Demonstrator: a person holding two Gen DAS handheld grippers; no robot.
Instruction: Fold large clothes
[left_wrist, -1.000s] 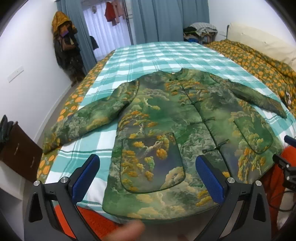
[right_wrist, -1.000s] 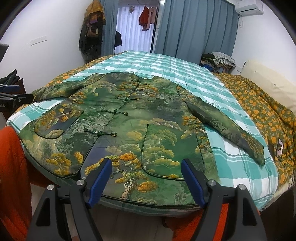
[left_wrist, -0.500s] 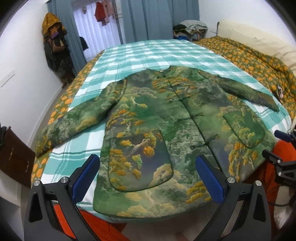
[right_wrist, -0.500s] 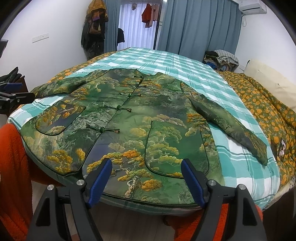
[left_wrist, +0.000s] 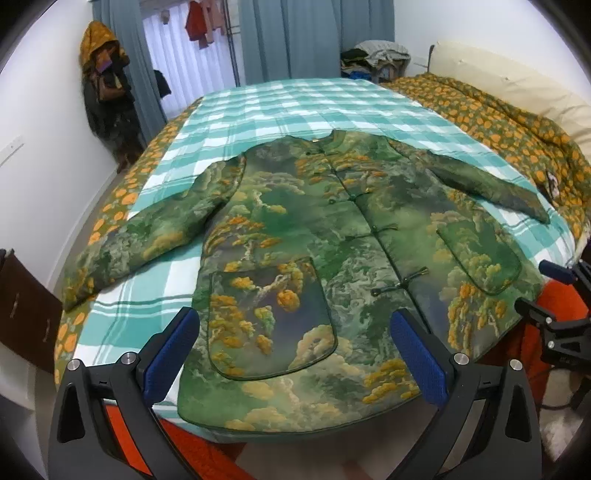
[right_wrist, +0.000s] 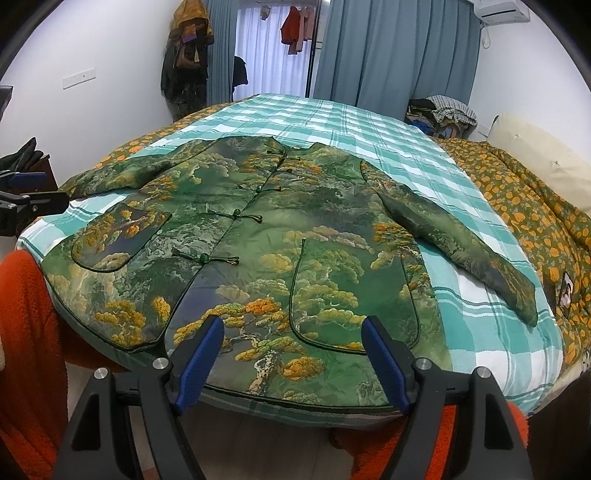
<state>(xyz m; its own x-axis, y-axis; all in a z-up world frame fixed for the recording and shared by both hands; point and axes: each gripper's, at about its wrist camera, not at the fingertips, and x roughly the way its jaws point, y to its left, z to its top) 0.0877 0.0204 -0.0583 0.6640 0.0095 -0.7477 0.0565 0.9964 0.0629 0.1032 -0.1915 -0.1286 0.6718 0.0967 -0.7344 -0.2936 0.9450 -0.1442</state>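
A large green padded jacket (left_wrist: 332, 236) with a tree-and-cloud print lies flat and face up on the bed, buttoned, both sleeves spread out. It also shows in the right wrist view (right_wrist: 280, 236). My left gripper (left_wrist: 295, 347) is open and empty, hovering above the hem by the left pocket (left_wrist: 269, 321). My right gripper (right_wrist: 291, 354) is open and empty, above the hem by the right pocket (right_wrist: 351, 295). The right gripper shows at the right edge of the left wrist view (left_wrist: 561, 317). The left gripper shows at the left edge of the right wrist view (right_wrist: 26, 203).
The bed has a teal checked sheet (left_wrist: 295, 103) and an orange-flowered quilt (left_wrist: 509, 125) at the right. An orange blanket (right_wrist: 26, 332) hangs over the near edge. A dark cabinet (left_wrist: 26, 306) stands at the left. Coats hang on the wall (left_wrist: 107, 96).
Both grippers have risen and drawn slightly back, so more of the jacket shows below them. They stay open. The jacket has not moved.
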